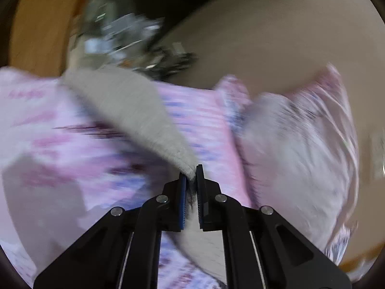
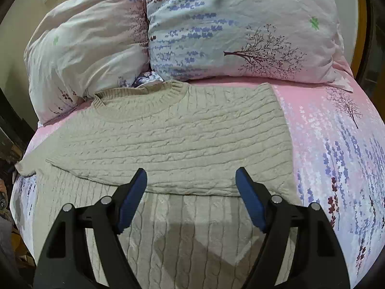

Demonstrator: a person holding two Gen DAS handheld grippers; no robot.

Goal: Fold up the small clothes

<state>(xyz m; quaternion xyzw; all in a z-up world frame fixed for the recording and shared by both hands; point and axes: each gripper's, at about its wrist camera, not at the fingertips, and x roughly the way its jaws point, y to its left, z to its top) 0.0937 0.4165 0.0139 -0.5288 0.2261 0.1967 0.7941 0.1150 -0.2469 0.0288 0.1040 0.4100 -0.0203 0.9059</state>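
A beige cable-knit sweater (image 2: 182, 134) lies flat on the pink flowered bed sheet (image 2: 336, 144), collar toward the pillows, with one sleeve folded across its body. My right gripper (image 2: 191, 180) is open and empty, hovering just above the sweater's lower body. In the blurred left wrist view, my left gripper (image 1: 191, 175) is shut on the sweater's other sleeve (image 1: 134, 110), which is lifted and stretches away up and to the left above the sheet (image 1: 60, 132).
Two flowered pillows (image 2: 240, 29) (image 2: 84, 43) lean at the head of the bed behind the sweater. A pillow (image 1: 300, 144) shows at the right in the left wrist view. Beige wall (image 1: 276, 36) and a cluttered surface (image 1: 120, 31) lie beyond the bed.
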